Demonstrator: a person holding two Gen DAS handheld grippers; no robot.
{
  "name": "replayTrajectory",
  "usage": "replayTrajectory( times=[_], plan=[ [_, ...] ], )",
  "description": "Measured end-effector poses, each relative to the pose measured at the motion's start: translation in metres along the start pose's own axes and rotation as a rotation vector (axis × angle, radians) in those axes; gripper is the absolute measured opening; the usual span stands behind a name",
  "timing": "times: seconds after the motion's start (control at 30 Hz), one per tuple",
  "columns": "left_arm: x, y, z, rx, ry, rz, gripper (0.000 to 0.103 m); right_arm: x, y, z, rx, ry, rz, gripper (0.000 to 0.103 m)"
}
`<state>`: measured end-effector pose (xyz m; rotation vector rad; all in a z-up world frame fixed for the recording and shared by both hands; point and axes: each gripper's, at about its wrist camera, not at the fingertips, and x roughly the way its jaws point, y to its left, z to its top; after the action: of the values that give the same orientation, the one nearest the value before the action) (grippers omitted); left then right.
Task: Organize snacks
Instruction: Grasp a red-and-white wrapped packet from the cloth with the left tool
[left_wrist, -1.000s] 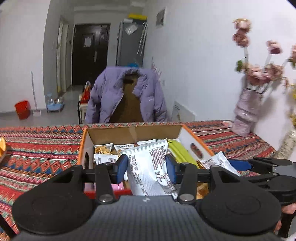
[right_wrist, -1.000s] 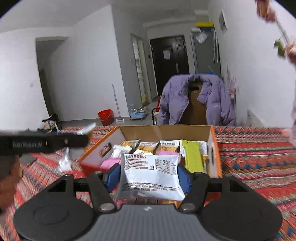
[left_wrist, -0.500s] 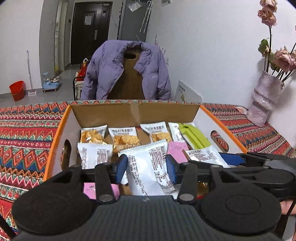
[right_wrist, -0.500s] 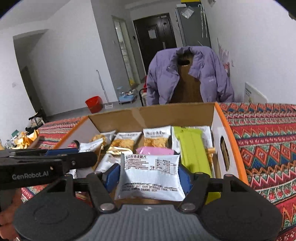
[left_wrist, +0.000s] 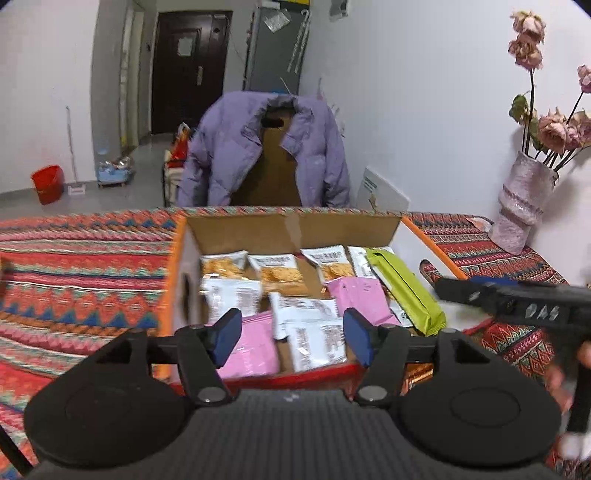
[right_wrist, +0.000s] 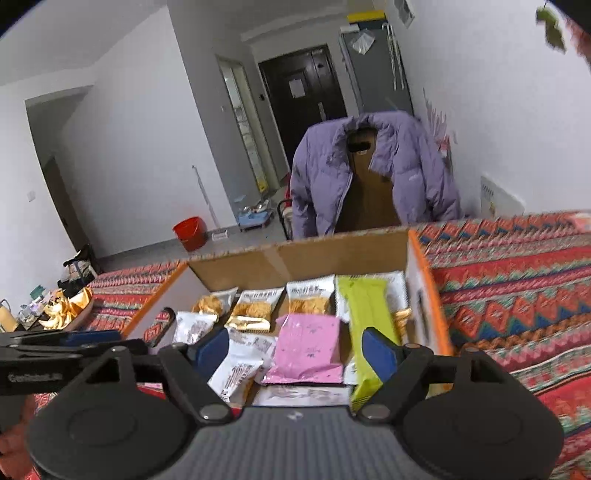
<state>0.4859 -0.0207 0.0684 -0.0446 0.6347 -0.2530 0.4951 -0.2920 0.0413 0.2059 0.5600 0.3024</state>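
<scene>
Opening up, both of them | left gripper (left_wrist: 291, 338) jaws widening, white packet (left_wrist: 317, 341) now loose in cardboard box (left_wrist: 295, 230) | right gripper (right_wrist: 295, 352) spreading too, nothing pinched, its packet gone from the jaws | you've landed both drops, grab more snacks next

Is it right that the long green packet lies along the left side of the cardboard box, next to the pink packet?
Not quite. The long green packet lies along the right side of the cardboard box, against its orange-edged right wall, not the left. It is indeed next to the pink packet. The right wrist view shows this plainly, and the left wrist view agrees.
</scene>
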Motion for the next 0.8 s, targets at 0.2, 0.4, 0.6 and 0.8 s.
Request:
replayTrajectory(
  times=[0.2, 0.4, 0.6, 0.8],
  plan=[
    [-0.070, 0.002, -0.017, 0.037, -0.043, 0.030, 0.071, -0.059, 0.004, -0.002, -0.067, -0.013, -0.030, 0.079],
    [-0.134, -0.010, -0.065, 0.056, -0.066, 0.054, 0.075, -0.122, 0.024, -0.035, -0.201, -0.016, -0.041, 0.083],
    [-0.193, -0.037, -0.124, 0.079, -0.128, 0.086, 0.084, -0.182, 0.047, -0.095, -0.300, -0.062, -0.048, 0.085],
    [-0.231, -0.058, -0.186, 0.055, -0.123, 0.098, 0.088, -0.235, 0.065, -0.163, -0.343, -0.096, -0.052, 0.090]
  ],
)
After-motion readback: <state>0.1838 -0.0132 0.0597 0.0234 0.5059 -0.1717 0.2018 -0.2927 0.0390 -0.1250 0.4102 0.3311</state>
